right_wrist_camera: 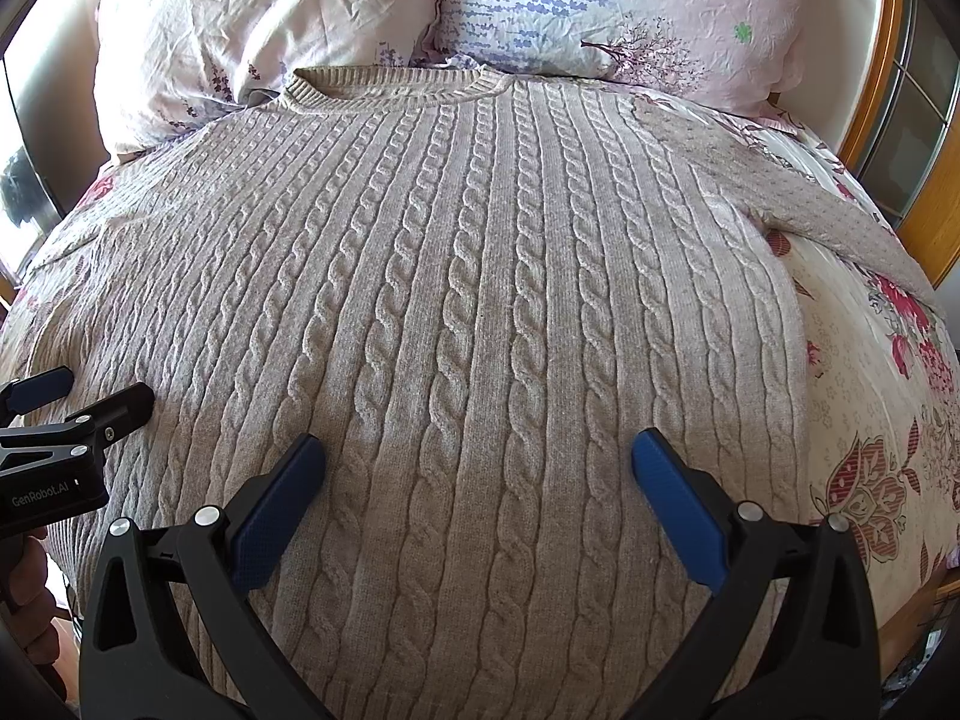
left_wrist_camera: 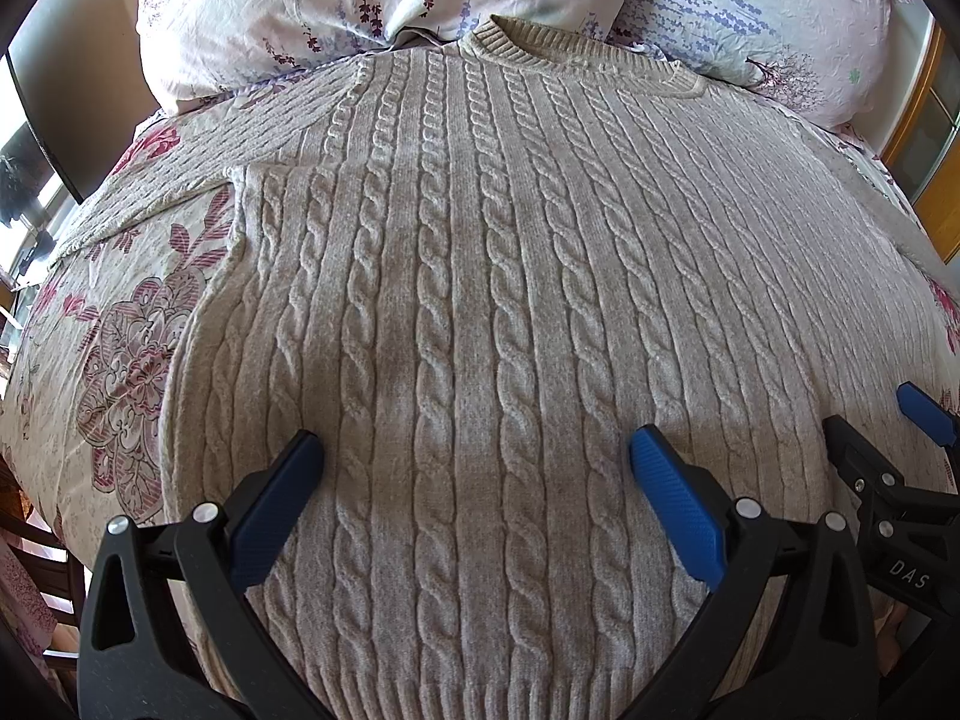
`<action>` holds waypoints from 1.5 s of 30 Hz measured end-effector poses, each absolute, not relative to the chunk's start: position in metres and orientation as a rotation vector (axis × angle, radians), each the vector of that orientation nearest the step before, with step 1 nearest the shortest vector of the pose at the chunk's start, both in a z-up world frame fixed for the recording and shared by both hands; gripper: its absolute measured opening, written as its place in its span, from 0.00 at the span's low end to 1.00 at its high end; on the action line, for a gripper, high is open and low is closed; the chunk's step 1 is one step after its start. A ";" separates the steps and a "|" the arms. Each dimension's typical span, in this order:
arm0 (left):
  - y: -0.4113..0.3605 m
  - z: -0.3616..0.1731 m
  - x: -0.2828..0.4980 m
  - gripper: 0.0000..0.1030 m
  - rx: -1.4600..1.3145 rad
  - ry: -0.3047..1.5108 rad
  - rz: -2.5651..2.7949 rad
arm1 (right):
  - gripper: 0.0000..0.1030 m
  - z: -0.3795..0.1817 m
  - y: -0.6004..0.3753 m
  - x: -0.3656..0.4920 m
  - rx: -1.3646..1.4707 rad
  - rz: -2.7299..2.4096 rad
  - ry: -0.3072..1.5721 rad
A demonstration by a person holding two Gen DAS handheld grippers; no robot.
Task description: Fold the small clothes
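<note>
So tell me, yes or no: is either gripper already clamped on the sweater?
No. The left gripper and the right gripper both hang wide open above the flat sweater, with nothing between their fingers.

Home bedroom: bed with floral bedspread (left_wrist_camera: 120, 348), two flowered pillows (right_wrist_camera: 252, 30) at far end, wooden-framed window (right_wrist_camera: 900, 90) right.

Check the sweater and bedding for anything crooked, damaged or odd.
Nothing stands out. The sweater lies flat on the floral bedspread, collar toward the pillows, sleeves spread out. Both grippers, left and right, are open above it.
</note>
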State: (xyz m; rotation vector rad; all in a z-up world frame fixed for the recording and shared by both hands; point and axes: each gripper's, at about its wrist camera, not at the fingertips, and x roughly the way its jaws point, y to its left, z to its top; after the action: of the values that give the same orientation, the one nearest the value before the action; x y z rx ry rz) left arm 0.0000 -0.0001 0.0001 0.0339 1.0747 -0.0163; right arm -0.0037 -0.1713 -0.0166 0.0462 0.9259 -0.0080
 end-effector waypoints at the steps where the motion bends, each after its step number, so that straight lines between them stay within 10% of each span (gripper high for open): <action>1: 0.000 0.000 0.000 0.98 0.034 1.074 -0.016 | 0.99 -0.016 -0.172 -0.003 0.046 -0.008 0.926; 45: 0.000 0.000 0.000 0.98 0.034 1.076 -0.016 | 0.99 -0.016 -0.171 -0.002 0.038 0.012 0.938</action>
State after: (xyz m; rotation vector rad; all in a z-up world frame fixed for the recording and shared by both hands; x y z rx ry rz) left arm 0.0001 0.0000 0.0001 0.0339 1.0756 -0.0163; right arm -0.0016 -0.1713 -0.0161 0.0381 0.9377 0.0119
